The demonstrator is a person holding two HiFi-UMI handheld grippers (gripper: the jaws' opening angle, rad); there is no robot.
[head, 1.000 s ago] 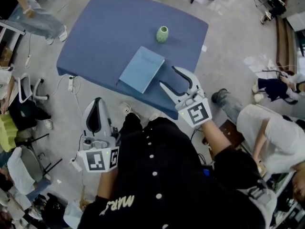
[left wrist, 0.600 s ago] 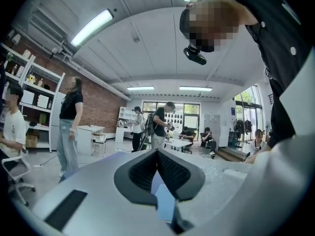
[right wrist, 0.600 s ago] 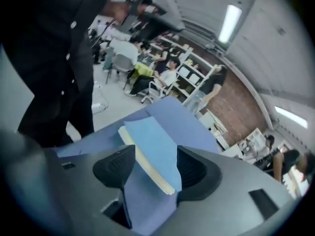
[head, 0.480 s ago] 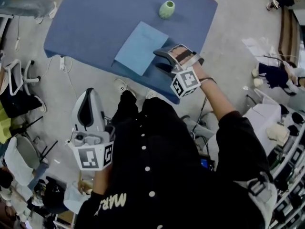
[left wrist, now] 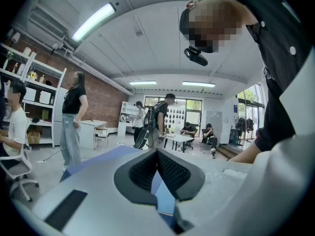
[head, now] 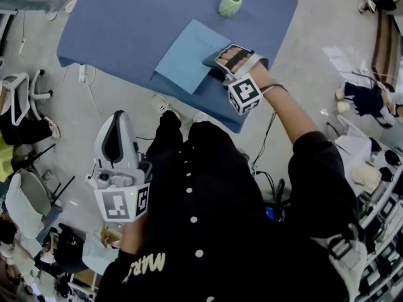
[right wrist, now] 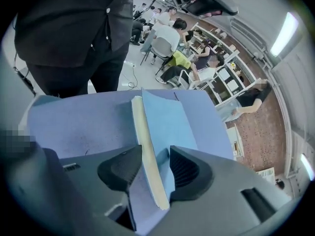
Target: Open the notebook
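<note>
The light blue notebook (head: 189, 55) lies shut on the dark blue table (head: 126, 24). My right gripper (head: 217, 65) is at its near right corner, pointing steeply down. In the right gripper view the notebook (right wrist: 167, 117) shows edge-on, its cream page edge and blue cover between the jaws of the right gripper (right wrist: 154, 154). The jaws are closing; one pad is beside the page edge and the other is over the cover, with a sliver of gap left. My left gripper (head: 118, 115) hangs low by my hip, off the table and empty. The fingertips of the left gripper (left wrist: 157, 151) meet.
A small green vase (head: 230, 4) stands on the table beyond the notebook. Office chairs (head: 25, 106) and cables lie on the floor to the left. Several people stand or sit around the room, one at the right (head: 371, 99).
My right gripper has come down and rolled over, from above the table's near edge onto the notebook's corner. My left gripper has sunk a little beside my body.
</note>
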